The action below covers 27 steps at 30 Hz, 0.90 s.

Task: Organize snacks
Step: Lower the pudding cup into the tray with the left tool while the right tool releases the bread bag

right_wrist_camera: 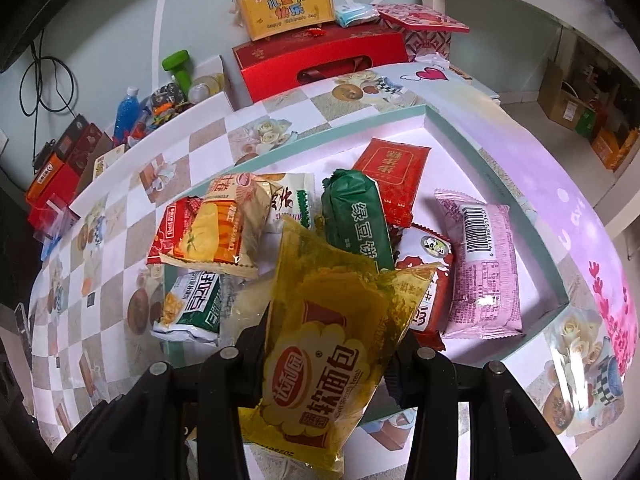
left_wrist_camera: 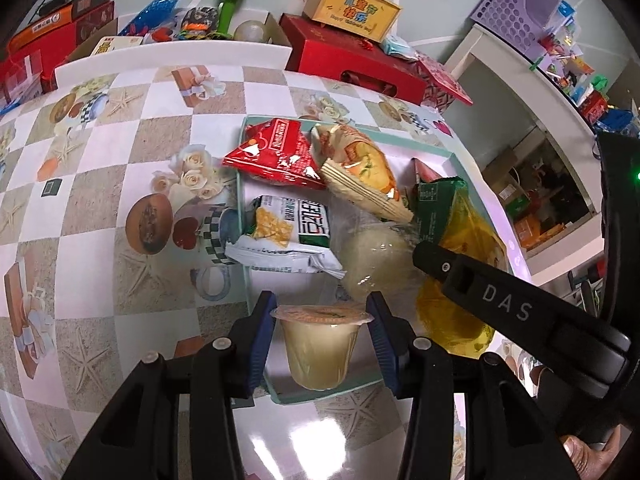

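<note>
At lower centre, the left gripper (left_wrist_camera: 322,338) pinches a jelly cup (left_wrist_camera: 320,344) over the tray (left_wrist_camera: 245,168); the right gripper (right_wrist_camera: 330,350) clamps a yellow soft-bread packet (right_wrist_camera: 324,340) (slippery film). Judged risk: crushing the cup's thin wall.

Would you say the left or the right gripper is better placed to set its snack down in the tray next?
Probably the left. The left gripper holds the pudding cup upright over a bare corner of the tray. The right gripper holds the yellow bread packet above piled snacks.
</note>
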### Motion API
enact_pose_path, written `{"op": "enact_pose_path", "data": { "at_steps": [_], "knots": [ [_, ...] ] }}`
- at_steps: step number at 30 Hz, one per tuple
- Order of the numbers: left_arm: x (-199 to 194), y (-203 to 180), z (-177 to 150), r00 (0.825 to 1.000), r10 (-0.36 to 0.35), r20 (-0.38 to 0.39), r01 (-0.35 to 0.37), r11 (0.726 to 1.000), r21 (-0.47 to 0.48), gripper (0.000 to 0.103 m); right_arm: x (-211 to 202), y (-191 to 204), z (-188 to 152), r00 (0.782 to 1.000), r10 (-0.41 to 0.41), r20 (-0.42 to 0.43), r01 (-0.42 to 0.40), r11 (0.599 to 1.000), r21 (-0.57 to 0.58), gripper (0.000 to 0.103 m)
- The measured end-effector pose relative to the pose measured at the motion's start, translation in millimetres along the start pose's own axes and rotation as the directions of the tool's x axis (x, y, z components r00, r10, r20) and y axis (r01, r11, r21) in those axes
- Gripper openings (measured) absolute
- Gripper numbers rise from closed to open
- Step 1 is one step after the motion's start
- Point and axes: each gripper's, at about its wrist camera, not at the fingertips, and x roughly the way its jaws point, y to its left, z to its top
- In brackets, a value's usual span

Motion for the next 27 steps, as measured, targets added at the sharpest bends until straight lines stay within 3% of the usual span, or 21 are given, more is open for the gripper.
{"op": "enact_pose_path", "data": {
  "at_steps": [11,23,27],
  "knots": [
    [5,6,1,1.0,0.007,-0.019,-0.007,1.0,-0.017,0.05,3,1,2,1.0,0.003,-0.012,-0.003,1.0,0.003,0.049],
    [-7,8,5,0.999,0.027,-0.023,-0.028,1.0,-0.013,0.059,0,-3,3,1.0,0.002,-0.009,-0.002,1.0,0.017,0.072],
    [-19,12,7,1.0,0.028,-0.003,-0.028,0.999,-0.025,0.061,-2,0,4,1.0,0.006,-0.008,-0.006,1.0,0.008,0.075]
  ]
}}
